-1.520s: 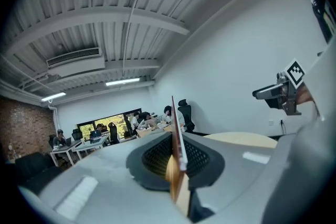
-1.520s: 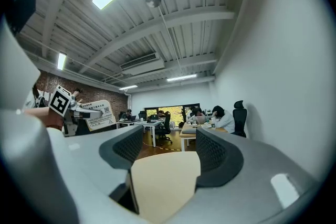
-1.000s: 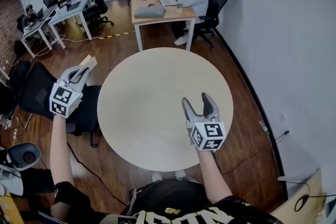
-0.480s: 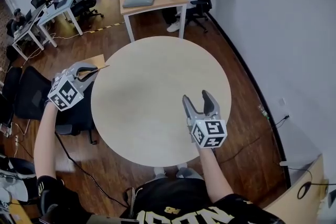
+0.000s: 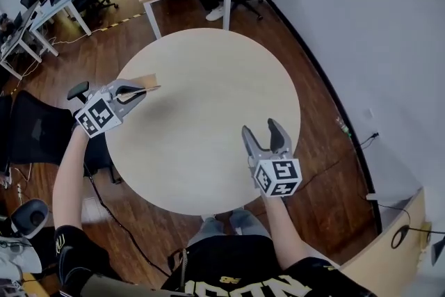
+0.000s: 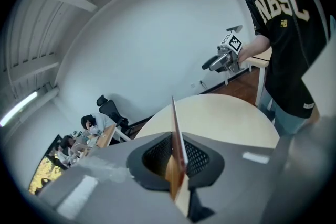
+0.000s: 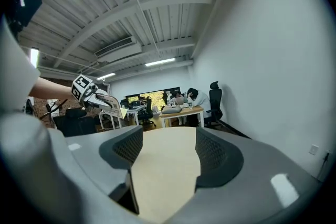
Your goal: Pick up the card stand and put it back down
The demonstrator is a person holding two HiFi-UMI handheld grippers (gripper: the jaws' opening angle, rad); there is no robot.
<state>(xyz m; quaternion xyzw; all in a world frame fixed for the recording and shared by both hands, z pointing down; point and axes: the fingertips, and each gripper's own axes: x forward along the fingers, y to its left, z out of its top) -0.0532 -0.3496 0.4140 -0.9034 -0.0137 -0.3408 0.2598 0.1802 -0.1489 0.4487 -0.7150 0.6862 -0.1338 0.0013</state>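
While clamping the card stand over the round table's left rim in the left gripper, holds right gripper empty, jaws apart, by the near edge. Leaves bare tabletop between; shows stand only edge-on.

A black short-sleeved T-shirt bears pale lettering.
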